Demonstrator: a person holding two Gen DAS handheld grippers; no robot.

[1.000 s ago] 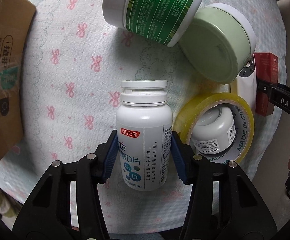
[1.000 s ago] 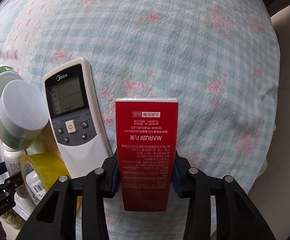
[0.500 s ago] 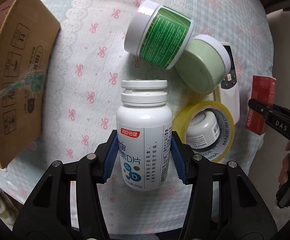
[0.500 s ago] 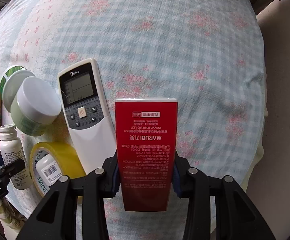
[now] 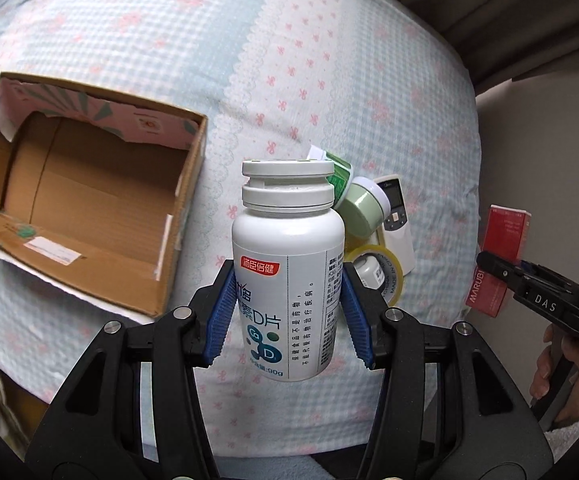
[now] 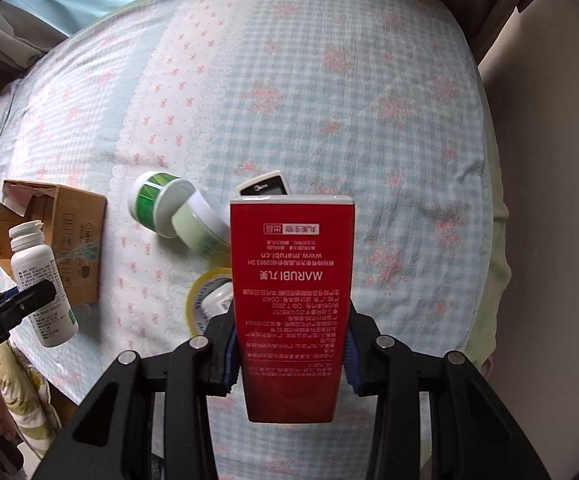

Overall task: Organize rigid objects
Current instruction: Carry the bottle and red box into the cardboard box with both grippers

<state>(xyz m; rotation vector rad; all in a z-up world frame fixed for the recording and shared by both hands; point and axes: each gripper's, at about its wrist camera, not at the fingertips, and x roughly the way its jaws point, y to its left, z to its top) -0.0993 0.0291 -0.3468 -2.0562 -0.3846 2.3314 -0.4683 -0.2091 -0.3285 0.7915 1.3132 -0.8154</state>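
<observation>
My left gripper (image 5: 287, 316) is shut on a white pill bottle (image 5: 289, 272), held high above the bed; the same bottle (image 6: 41, 280) appears at the left of the right wrist view. My right gripper (image 6: 291, 356) is shut on a red Marubi box (image 6: 293, 300), also lifted; the box (image 5: 499, 260) shows at the right of the left wrist view. An open cardboard box (image 5: 89, 200) lies on the bedspread to the left. A green-labelled jar (image 6: 153, 200), a pale green jar (image 6: 197, 232), a white remote (image 5: 397, 220) and a yellow tape roll (image 5: 381, 276) lie clustered on the bed.
A small white jar (image 5: 369, 272) sits inside the tape roll. The bed's edge (image 5: 473, 160) drops off at the right beside a beige wall. Curtains (image 5: 489, 8) hang at the far side. A person's hand (image 5: 557, 368) holds the right gripper's handle.
Both grippers have risen well above the bed with the bottle and the red box still gripped. The cardboard box's open inside has come into the left wrist view, and the clustered items look smaller.
</observation>
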